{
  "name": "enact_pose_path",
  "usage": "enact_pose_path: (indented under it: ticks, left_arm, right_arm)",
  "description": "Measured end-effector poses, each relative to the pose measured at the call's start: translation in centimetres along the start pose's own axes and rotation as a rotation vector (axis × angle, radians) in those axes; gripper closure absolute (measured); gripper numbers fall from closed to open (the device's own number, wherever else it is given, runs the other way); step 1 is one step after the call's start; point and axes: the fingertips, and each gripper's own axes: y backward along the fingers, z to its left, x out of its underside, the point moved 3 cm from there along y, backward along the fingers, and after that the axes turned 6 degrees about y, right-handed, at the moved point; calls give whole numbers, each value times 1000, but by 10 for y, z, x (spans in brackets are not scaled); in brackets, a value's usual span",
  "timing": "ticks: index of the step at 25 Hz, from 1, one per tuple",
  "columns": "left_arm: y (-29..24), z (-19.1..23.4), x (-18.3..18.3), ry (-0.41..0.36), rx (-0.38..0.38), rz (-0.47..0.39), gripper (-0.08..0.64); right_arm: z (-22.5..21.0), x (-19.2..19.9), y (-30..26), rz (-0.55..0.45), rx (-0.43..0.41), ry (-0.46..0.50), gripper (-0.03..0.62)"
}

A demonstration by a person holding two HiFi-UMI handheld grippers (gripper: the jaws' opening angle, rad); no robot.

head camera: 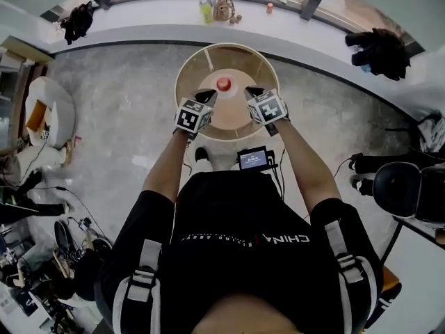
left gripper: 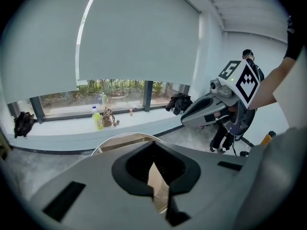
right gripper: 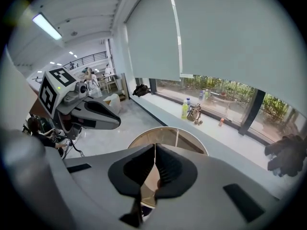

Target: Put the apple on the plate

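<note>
A round wooden table [head camera: 191, 75] carries a pinkish plate [head camera: 229, 110] at its centre; a red apple [head camera: 224, 83] sits toward the plate's 12 o'clock.

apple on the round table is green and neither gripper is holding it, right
Not quite: the apple is red, not green, as the head view shows. The rest holds: it sits on the round table, and neither the left gripper nor the right gripper is holding it.
</note>
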Motion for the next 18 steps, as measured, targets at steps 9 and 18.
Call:
enact_pose_path:
  ticks: [9,18]
  left_arm:
    - [66,-48,59,-34,11,-2,543]
    - [203,-85,165,-13,163,-20,543]
  right_arm:
    - [80,28,40,-13,-1,18,560]
    - [239,51,74,-12,64,-33,560]
